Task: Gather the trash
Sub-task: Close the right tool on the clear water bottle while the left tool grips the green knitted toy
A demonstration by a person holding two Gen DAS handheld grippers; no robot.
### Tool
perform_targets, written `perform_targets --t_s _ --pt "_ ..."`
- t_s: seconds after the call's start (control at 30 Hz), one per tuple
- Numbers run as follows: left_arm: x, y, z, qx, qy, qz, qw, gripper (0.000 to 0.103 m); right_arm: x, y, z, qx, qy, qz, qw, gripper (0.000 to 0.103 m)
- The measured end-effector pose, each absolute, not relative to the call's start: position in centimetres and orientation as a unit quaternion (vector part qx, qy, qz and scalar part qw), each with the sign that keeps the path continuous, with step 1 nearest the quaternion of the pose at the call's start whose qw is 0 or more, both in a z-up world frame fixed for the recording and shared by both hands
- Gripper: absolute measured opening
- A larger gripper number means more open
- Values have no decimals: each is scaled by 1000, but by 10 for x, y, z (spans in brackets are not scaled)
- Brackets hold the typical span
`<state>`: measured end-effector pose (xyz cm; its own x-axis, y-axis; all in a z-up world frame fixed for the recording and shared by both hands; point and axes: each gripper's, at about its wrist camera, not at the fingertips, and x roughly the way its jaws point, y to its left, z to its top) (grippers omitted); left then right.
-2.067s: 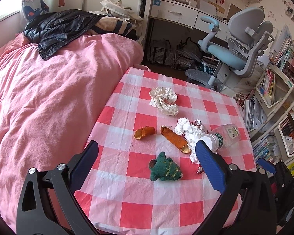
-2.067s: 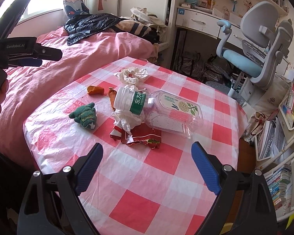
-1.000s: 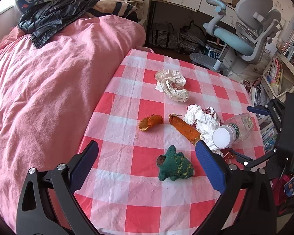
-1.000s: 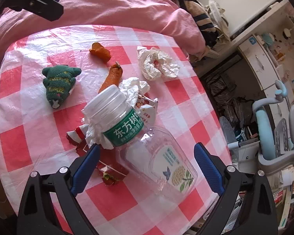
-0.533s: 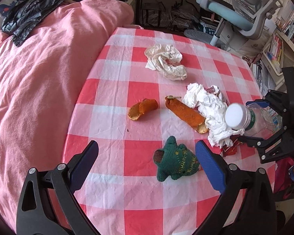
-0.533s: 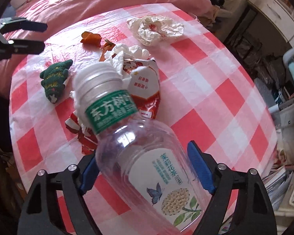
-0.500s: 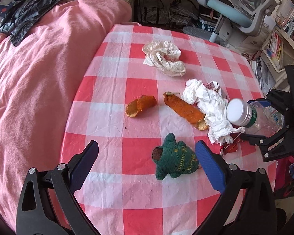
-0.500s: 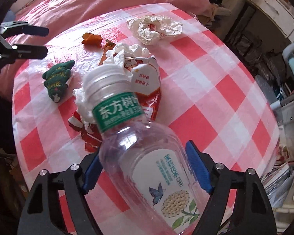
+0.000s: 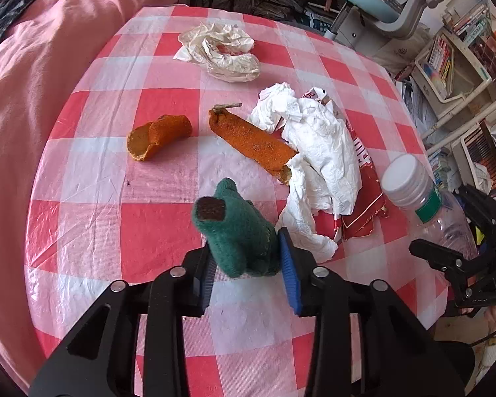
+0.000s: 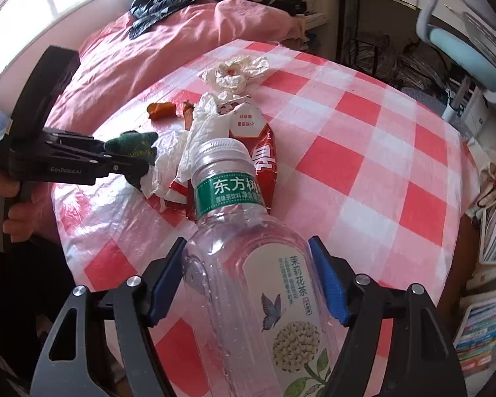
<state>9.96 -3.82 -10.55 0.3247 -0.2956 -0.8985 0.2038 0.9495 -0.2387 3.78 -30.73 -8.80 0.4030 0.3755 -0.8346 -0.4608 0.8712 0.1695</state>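
On the checked table [image 9: 122, 225] lie crumpled tissue [image 9: 317, 145], a red wrapper [image 9: 363, 192] and orange peels [image 9: 158, 135]. The right gripper [image 10: 248, 284] clamps a clear bottle [image 10: 248, 264]; the left gripper [image 9: 246, 264] pinches a green knitted toy [image 9: 238, 228].

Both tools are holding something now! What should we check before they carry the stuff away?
1. Left tool shut on green toy: ok.
2. Right tool shut on bottle: ok.
3. Bottle cap on: ok.
4. Toy clear of tissue: cannot tell, they look very close.
5. Bin in view to drop things in: not ok.
6. Table trash all picked up: not ok; peels, tissue and wrapper remain.
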Motion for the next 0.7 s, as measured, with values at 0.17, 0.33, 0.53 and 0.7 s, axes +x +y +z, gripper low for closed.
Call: perform_targets --t_s 0.17,0.33,0.53,0.7 --pt "85 -24 -80 -64 525 -158 834 26 22 -327 -80 33 454 234 859 71" --pt "72 -24 -54 -48 480 -149 863 26 10 -334 -70 59 431 227 871 71" --pt "62 -32 -43 9 458 -113 882 27 3 -346 -66 66 424 218 877 71" --pt "70 -27 -52 -2 486 -117 866 28 3 -348 -71 67 429 216 875 71"
